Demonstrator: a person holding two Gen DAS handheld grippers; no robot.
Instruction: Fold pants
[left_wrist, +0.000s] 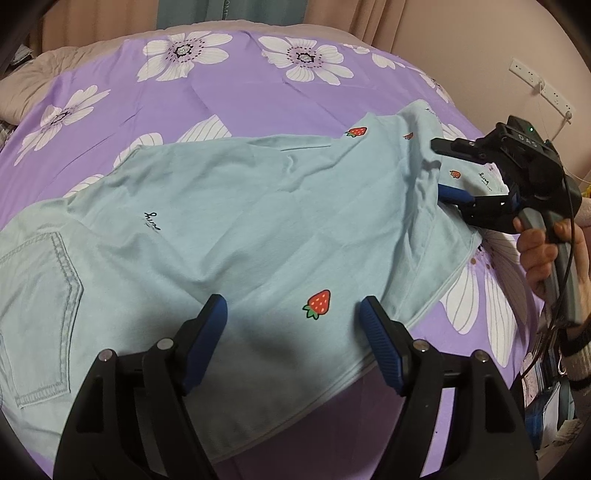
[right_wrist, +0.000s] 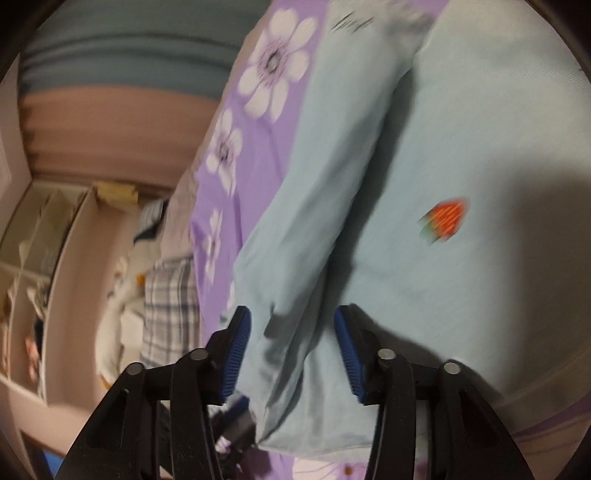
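Pants (left_wrist: 229, 229) spread across the bed (left_wrist: 240, 96), near its right edge; left gripper (left_wrist: 293, 317) wide open above them, empty; right gripper (right_wrist: 291, 354) open around a raised fold.

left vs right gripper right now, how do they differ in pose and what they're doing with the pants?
The left gripper hovers open over the flat pants with nothing between its fingers; the right gripper is open too, but a raised fold of the pants sits between its fingers. The left gripper sits near the waist end by the back pocket; the right gripper works at the leg end. Both have blue pads.
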